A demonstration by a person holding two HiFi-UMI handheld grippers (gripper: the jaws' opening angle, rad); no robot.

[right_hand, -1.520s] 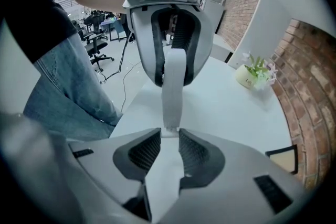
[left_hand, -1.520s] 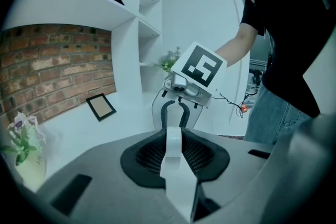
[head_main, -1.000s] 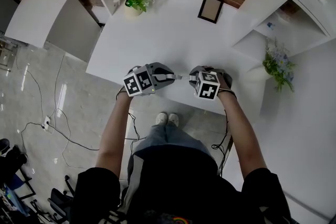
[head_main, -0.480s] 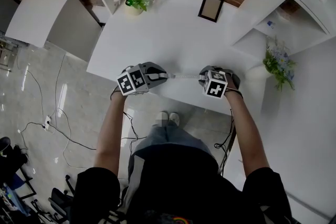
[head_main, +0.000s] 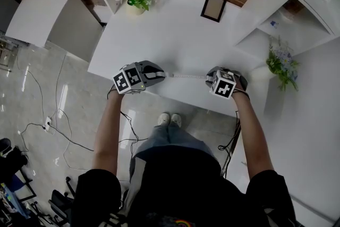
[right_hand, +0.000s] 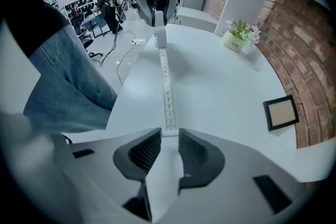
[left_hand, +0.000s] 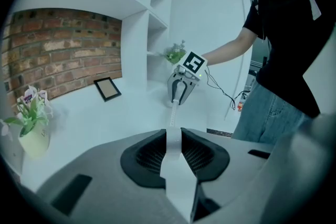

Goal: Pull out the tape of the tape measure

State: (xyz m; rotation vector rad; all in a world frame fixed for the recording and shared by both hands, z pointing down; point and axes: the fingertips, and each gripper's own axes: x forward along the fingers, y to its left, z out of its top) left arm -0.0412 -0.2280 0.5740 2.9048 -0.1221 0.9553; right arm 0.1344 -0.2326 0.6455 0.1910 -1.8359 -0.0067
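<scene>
A white tape measure case (left_hand: 176,176) sits between the jaws of my left gripper (head_main: 161,75), which is shut on it. Its white tape (head_main: 186,76) runs level above the white table (head_main: 175,34), near the front edge, across to my right gripper (head_main: 208,77). In the right gripper view the numbered tape (right_hand: 167,86) ends at the jaw tips of my right gripper (right_hand: 169,132), which is shut on its end tab. Across the table, the case (right_hand: 160,38) hangs from the left gripper (right_hand: 155,10). In the left gripper view, the right gripper (left_hand: 178,94) holds the tape's (left_hand: 172,115) far end.
A potted plant (head_main: 139,0) stands at the table's far left corner and a small picture frame (head_main: 213,8) at the back right. White shelving with another plant (head_main: 280,66) rises to the right. Cables (head_main: 53,125) lie on the floor to the left.
The two grippers have moved apart, the left one leftward and the right one rightward. The stretch of tape between them has grown longer.
</scene>
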